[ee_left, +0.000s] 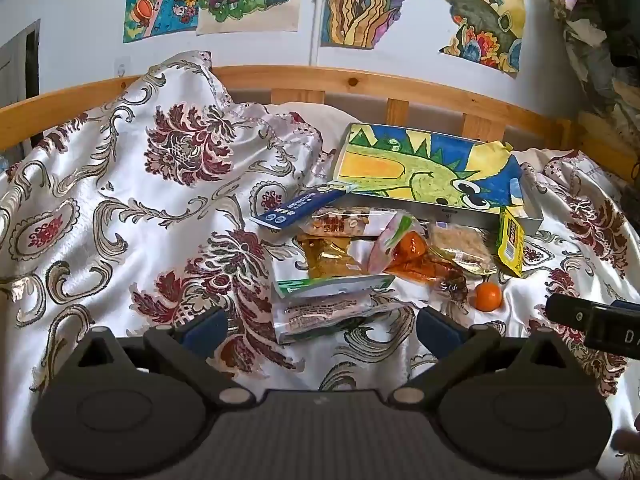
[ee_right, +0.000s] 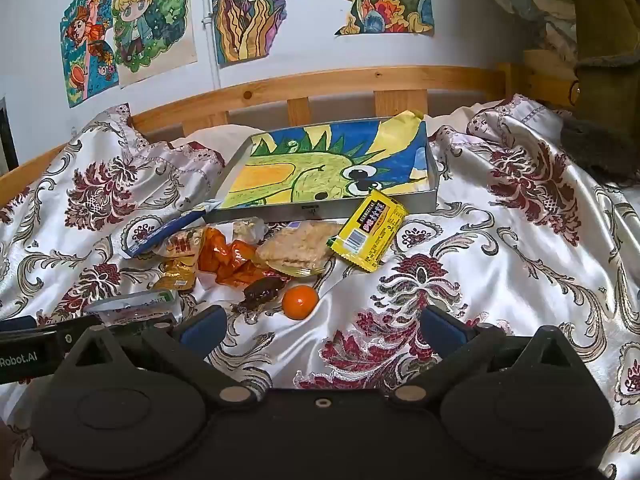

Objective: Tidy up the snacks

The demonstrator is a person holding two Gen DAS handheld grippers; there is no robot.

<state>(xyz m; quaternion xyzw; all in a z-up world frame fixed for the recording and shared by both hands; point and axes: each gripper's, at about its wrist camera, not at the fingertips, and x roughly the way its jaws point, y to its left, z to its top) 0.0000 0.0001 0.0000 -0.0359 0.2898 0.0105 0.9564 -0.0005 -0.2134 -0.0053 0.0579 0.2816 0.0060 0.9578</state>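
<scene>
Both my claws are wide open and empty. The snacks [ee_right: 256, 256] lie on the bed just before the tray [ee_right: 434, 200]; the orange ball [ee_right: 299, 301] is nearer my right claw [ee_right: 320, 330].

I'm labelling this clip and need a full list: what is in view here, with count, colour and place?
Shallow grey tray: one, lined with a dinosaur drawing, far side of the bed.
Yellow snack packet: one, leaning on the tray's front edge.
Small round orange fruit: one, nearest the right gripper.
Clear rice-cracker packet: one, pale, mid-pile.
Orange foil wrappers: a cluster, mid-pile.
Blue flat packet: one, left of the tray.
Green-and-white pouch: one, nearest the left gripper.
Floral satin bedspread: one, white and maroon, underneath.
Left gripper: open, empty.
Right gripper: open, empty.
</scene>
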